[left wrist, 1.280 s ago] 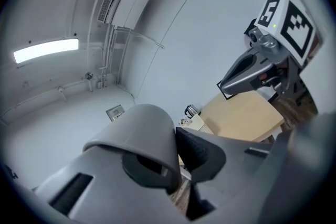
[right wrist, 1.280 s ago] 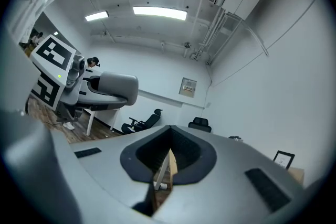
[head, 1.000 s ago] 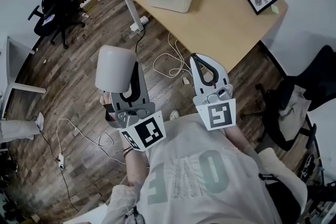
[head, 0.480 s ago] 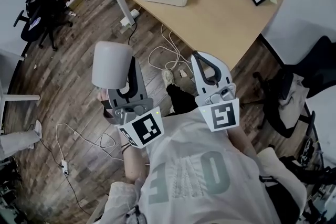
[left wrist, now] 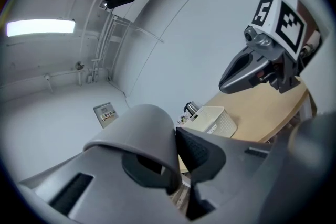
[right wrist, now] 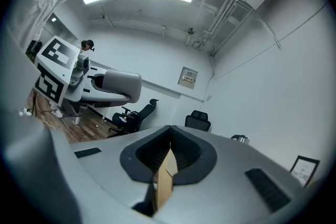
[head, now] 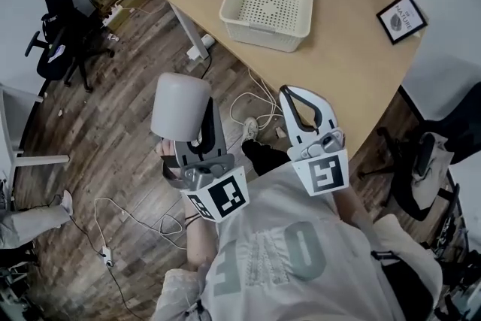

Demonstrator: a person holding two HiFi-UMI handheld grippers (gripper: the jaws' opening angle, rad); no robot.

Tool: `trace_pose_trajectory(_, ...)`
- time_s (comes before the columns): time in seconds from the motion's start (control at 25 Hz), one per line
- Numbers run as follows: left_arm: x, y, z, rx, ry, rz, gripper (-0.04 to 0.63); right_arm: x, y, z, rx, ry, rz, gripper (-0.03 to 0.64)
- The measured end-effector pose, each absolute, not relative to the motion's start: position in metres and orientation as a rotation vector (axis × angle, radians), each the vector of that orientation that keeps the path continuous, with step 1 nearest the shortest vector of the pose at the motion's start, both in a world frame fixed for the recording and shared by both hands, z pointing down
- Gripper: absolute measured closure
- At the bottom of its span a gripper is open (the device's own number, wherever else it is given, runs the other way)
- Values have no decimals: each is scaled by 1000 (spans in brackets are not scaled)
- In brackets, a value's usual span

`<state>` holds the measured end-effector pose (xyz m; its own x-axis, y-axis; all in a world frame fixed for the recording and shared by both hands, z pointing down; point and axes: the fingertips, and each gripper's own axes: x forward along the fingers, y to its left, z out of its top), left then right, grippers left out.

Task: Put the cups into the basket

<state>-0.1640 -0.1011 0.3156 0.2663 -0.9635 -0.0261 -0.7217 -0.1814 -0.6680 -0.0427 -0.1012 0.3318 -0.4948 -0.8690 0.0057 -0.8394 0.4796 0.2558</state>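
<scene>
Gripping the wall of the grey cup [head: 180,107] near its rim, the left claw [head: 197,130] holds it upside down above the wooden floor [head: 113,124]. Just to its right, the right claw [head: 289,94] is closed on nothing. Well ahead of both claws, the cream basket [head: 259,32] sits on the surface [head: 353,64].

I hold both grippers side by side, close in front of my chest, pointing toward the far side. My left gripper [head: 201,133] has its fingers [left wrist: 202,152] clamped on the wall of a grey cup [head: 179,107]. My right gripper [head: 291,95] is empty, and its fingers [right wrist: 186,152] are pressed together at the tips. My forearms are bent in near my body.
</scene>
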Motion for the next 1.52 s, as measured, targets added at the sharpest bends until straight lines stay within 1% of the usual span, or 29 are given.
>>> trace_pose_trajectory(0.24,-193,-176,316,-1995,1541,-558,538,-61,-181,342,1469,-2544,-289,618)
trace_pose_trajectory(0.52,-212,-241,319,-2049,1510,-572,538,-76,-234,348,1456,-2524,-230,618)
trace_pose_trajectory(0.84,-200,-300,329,-2100,1413,-573,538,-78,-293,345,1552,-2527,-218,618)
trace_pose_trajectory(1.12,-201,-331,320,-2106,1344,-575,538,-88,-312,341,1593,-2521,-220,618)
trace_pose_trajectory(1.52,-144,-415,304,-2210,1020,-475,538,-61,-362,327,1938,-2341,-234,618)
